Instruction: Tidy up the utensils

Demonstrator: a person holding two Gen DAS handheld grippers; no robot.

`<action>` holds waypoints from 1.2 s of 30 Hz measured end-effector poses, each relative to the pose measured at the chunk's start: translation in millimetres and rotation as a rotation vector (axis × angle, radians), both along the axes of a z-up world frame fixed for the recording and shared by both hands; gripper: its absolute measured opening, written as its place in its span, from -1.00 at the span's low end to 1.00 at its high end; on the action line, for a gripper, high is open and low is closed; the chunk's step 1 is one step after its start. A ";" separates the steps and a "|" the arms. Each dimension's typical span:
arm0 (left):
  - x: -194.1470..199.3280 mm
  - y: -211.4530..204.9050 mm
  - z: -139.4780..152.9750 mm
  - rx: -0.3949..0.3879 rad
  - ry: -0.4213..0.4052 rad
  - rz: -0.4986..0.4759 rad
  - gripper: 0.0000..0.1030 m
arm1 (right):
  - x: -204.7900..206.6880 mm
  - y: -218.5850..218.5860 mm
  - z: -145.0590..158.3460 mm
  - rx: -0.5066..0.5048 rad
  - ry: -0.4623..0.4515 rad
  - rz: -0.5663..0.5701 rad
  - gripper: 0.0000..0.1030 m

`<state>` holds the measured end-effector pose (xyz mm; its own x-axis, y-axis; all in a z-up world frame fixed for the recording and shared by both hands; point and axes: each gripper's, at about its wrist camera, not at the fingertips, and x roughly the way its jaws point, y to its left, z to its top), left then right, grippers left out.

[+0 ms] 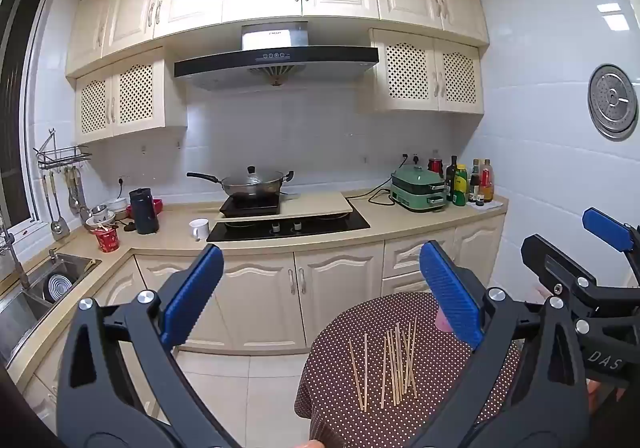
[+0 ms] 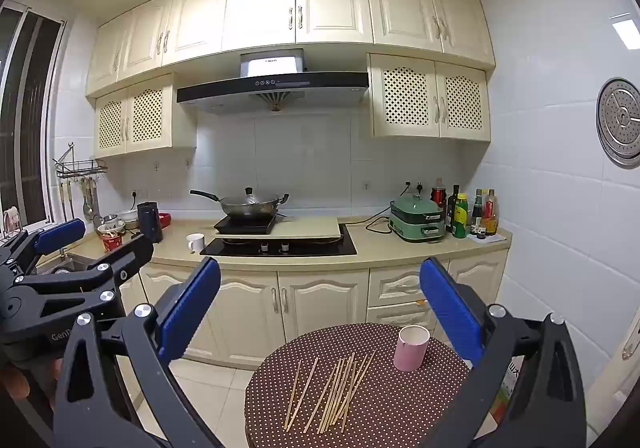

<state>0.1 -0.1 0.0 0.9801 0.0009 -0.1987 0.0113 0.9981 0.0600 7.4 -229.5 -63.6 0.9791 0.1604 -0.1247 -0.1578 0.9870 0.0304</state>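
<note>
Several wooden chopsticks (image 2: 332,392) lie loose on a small round table with a brown dotted cloth (image 2: 380,408). A pink cup (image 2: 411,348) stands upright on the table behind them. In the left wrist view the chopsticks (image 1: 394,366) show too, and the cup (image 1: 444,322) is mostly hidden behind a blue finger. My left gripper (image 1: 320,296) is open and empty, held above and short of the table. My right gripper (image 2: 320,308) is open and empty, also above the table's near side. Each gripper shows at the edge of the other's view.
A kitchen counter (image 2: 376,244) runs behind the table with a stove, a lidded wok (image 2: 250,203), a white mug (image 2: 196,242), a green cooker (image 2: 418,221) and bottles (image 2: 476,211). A sink (image 1: 56,284) is at the left. Tiled floor lies between table and cabinets.
</note>
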 end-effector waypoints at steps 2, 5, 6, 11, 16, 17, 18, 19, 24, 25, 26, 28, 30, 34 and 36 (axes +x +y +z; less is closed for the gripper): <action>0.2 0.2 0.0 -0.002 0.002 -0.001 0.88 | 0.1 -0.2 -0.1 0.000 0.001 0.000 0.87; 0.1 0.3 0.2 -0.002 0.002 -0.001 0.87 | 0.4 -0.4 -0.1 -0.001 0.002 -0.001 0.87; -0.2 0.4 0.4 -0.002 0.001 -0.001 0.87 | 0.3 -0.4 0.0 0.000 0.002 -0.001 0.87; -0.4 0.3 0.4 -0.001 0.002 -0.002 0.87 | 0.5 -0.8 -0.3 0.001 0.005 -0.001 0.87; -2.5 1.6 -3.0 -0.002 0.003 -0.002 0.87 | 0.1 -1.5 -0.7 0.003 0.004 -0.001 0.87; -3.0 2.0 -3.5 -0.002 0.003 -0.003 0.87 | 0.1 -1.5 -0.7 0.003 0.005 -0.001 0.87; -2.3 1.1 -3.0 0.000 0.003 -0.001 0.87 | -0.2 -1.4 -0.8 0.003 0.005 -0.001 0.87; -2.2 1.2 -2.7 0.000 0.004 -0.001 0.87 | 0.0 -1.7 -0.7 0.003 0.005 -0.001 0.87; 1.2 -1.3 -2.4 0.003 0.002 0.000 0.87 | -0.2 -3.6 -1.5 0.006 0.006 0.000 0.87; 1.2 -1.4 -2.2 0.003 0.003 0.000 0.87 | 0.1 -2.7 -0.3 0.006 0.006 0.000 0.87; 1.1 -1.4 -2.1 0.003 0.003 0.000 0.87 | 0.1 -2.7 -0.3 0.006 0.007 0.000 0.87; 0.3 -0.2 0.5 0.003 0.003 0.000 0.87 | -0.2 -2.7 -0.3 0.006 0.006 0.000 0.87; 0.2 -0.7 -0.1 0.005 0.002 0.001 0.87 | 0.0 -2.6 -0.2 0.007 0.007 0.000 0.87; 0.3 -0.1 0.3 0.005 0.002 0.002 0.87 | 0.8 0.7 -1.2 0.008 0.008 0.002 0.87; 0.3 -0.1 0.1 0.005 0.001 0.002 0.87 | 1.1 0.6 -0.9 0.008 0.009 0.002 0.87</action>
<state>0.3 -0.2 0.1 0.9798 0.0037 -0.2001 0.0094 0.9979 0.0648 8.5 -228.9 -64.5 0.9776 0.1638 -0.1324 -0.1598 0.9863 0.0402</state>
